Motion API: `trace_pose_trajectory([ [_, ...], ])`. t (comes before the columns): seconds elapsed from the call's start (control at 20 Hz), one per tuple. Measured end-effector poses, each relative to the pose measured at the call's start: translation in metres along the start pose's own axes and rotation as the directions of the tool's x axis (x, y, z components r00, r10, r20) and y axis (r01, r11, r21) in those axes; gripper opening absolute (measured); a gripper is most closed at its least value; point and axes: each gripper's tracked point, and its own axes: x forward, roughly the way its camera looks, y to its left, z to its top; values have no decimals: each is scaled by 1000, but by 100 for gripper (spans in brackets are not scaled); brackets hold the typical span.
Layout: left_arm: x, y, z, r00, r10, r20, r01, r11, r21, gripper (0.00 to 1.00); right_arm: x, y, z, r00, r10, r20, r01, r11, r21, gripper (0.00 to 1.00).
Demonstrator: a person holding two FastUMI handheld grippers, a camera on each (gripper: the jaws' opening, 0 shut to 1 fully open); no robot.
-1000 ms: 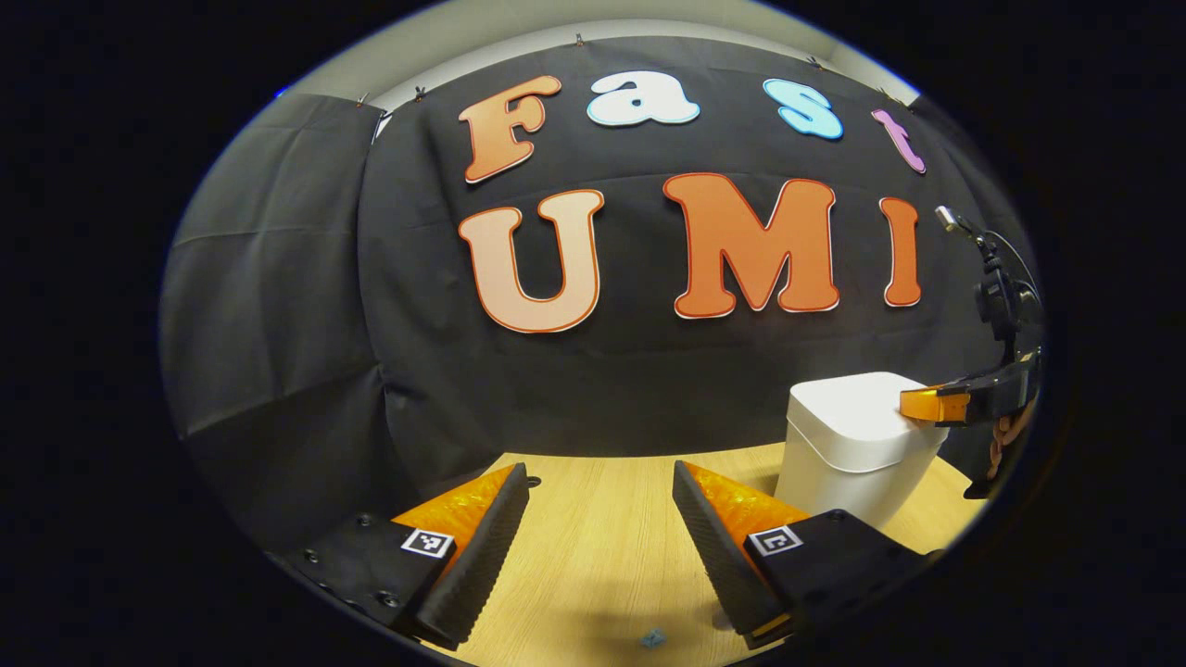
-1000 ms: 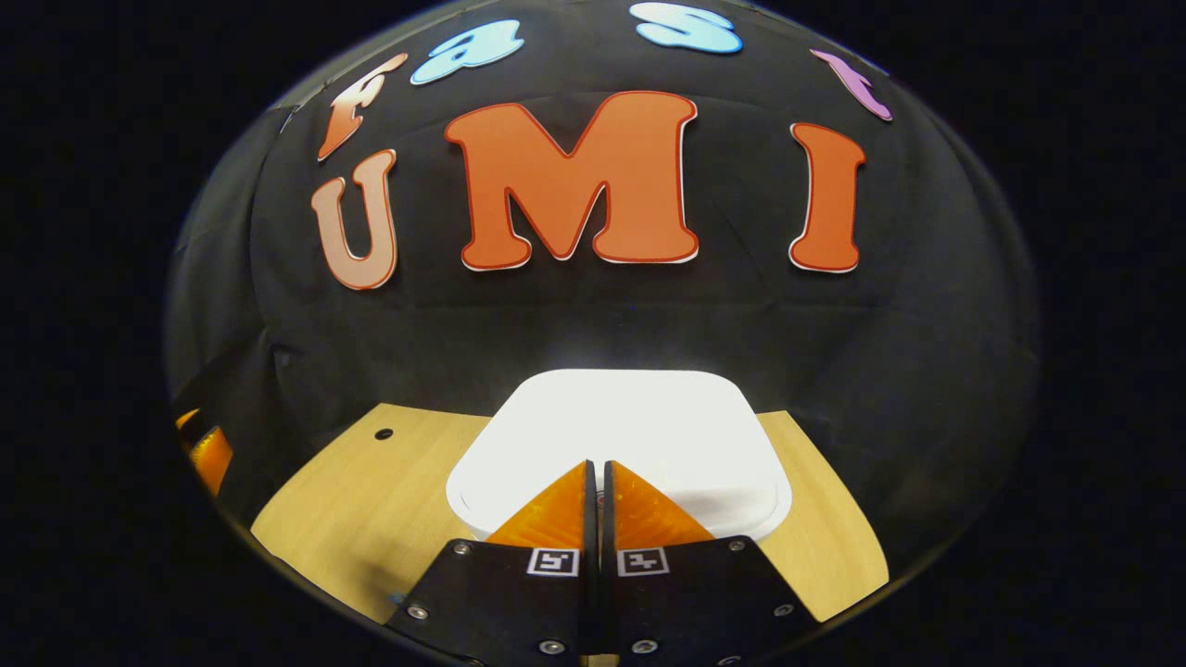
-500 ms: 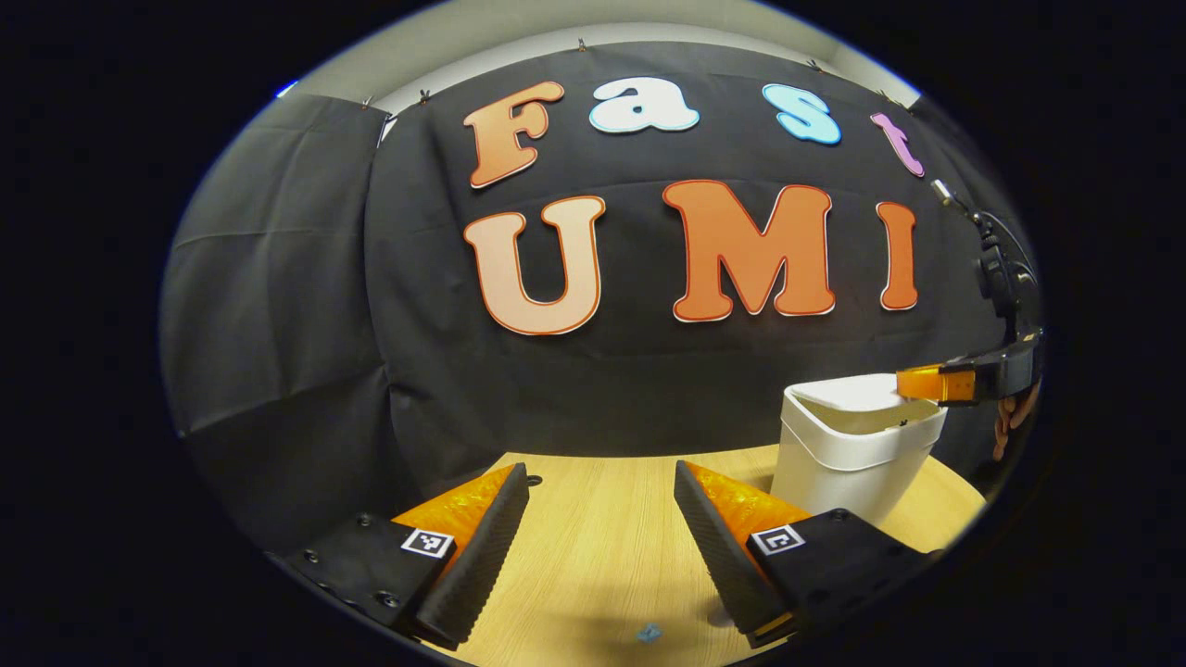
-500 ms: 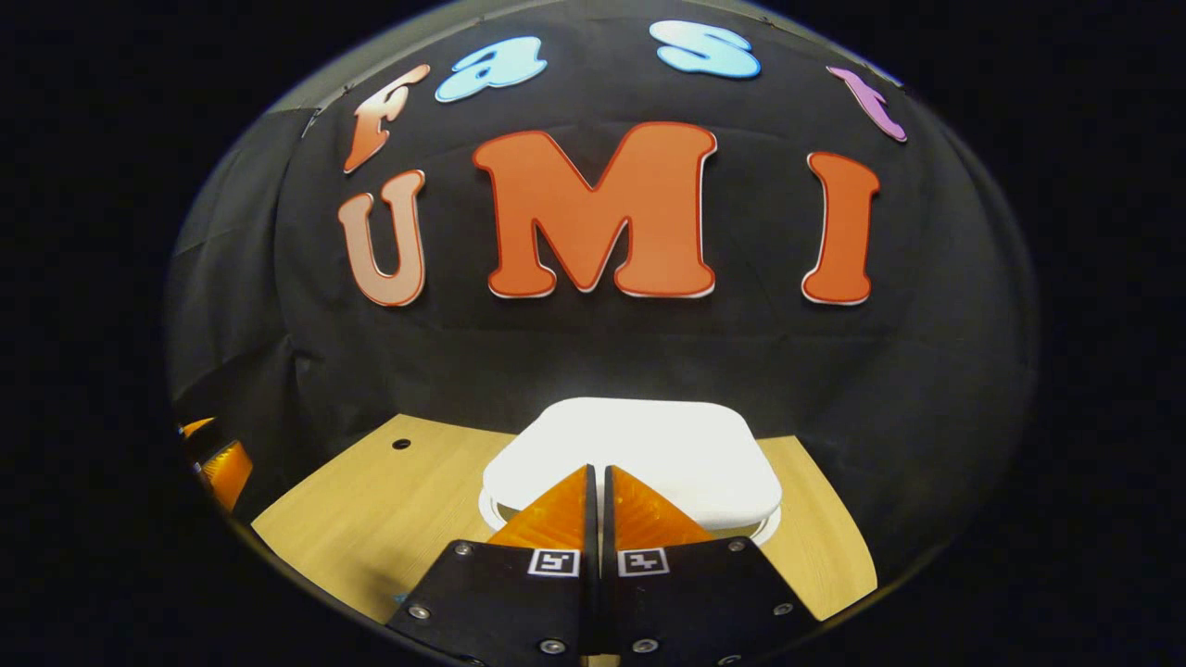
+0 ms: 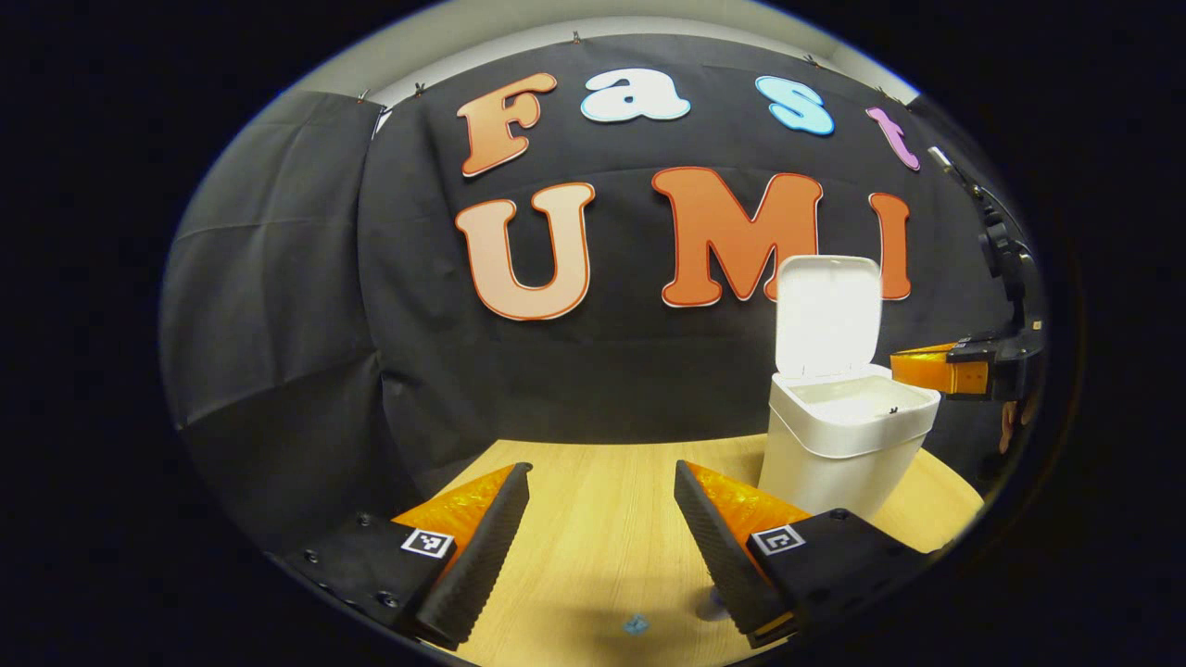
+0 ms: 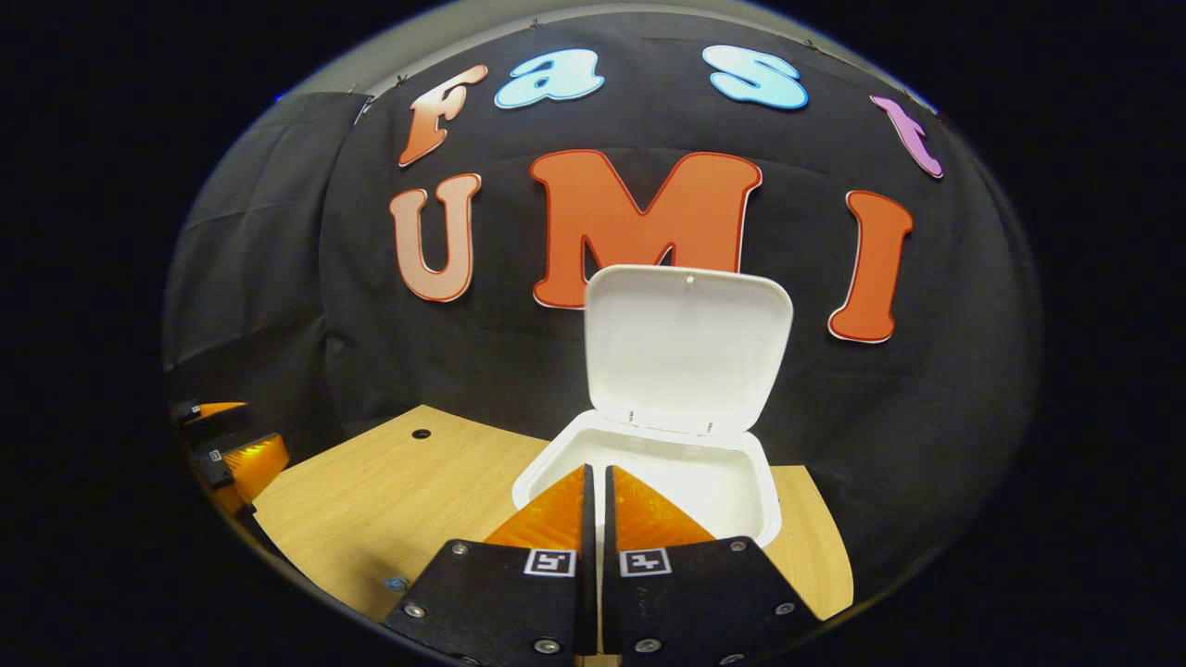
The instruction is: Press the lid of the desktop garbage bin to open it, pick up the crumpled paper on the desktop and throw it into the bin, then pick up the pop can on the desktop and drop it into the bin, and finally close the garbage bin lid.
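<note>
Hiding bin [image 6: 741,505] interior: right hand-held gripper [image 6: 598,477].

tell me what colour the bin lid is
White; the raised lid shows best in the right gripper view.

Bin [image 5: 834,463]: white plastic, squarish with rounded corners, body tapering toward base, wider rim on top. Stands upright on wooden tabletop [image 5: 593,528], close to black cloth wall. Mouth open; what lies inside cannot be told. Lid [image 6: 686,347]: white, rounded-square, swung up at rear hinge, standing near vertical behind opening, inner face toward right gripper view; small latch tab at top edge.
</note>
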Motion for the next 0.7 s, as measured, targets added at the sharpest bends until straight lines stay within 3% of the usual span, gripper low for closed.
trace_pose_trajectory([
  [0.05, 0, -2, -5, 1000, 5, -13, -5, 1000, 3, 100, 2, 7, -5, 999, 34, -9, -34, 999, -8, 6],
  [0.1, 0, -3, -10, 1000, 10, -22, -10, 1000, 11, 100, 2, 10, -15, 998, 58, -36, -59, 998, -19, 9],
  [0.15, 0, -6, -16, 999, 12, -34, -11, 1000, 18, 100, 3, 13, -25, 995, 71, -65, -73, 997, -31, 20],
  [0.2, 0, -6, -22, 999, 15, -46, -14, 1000, 23, 94, 2, 15, -32, 993, 86, -80, -89, 995, -38, 27],
  [0.25, 1, -8, -27, 998, 17, -57, -15, 1000, 24, 100, 0, 20, -35, 990, 113, -82, -117, 992, -39, 41],
  [0.35, 1, -9, -41, 996, 26, -85, -24, 999, 25, 100, -2, 36, -44, 979, 182, -92, -186, 982, -35, 53],
  [0.45, -1, -10, -54, 992, 28, -122, -25, 999, 27, 100, -7, 48, -56, 966, 227, -119, -234, 971, -42, 74],
  [0.55, -2, -12, -67, 987, 17, -158, -14, 1000, 23, 100, -9, 58, -69, 955, 258, -148, -267, 962, -47, 80],
  [0.7, -5, -13, -97, 975, 0, -220, 8, 999, 33, 100, -9, 70, -88, 942, 274, -195, -287, 957, -43, 82],
])
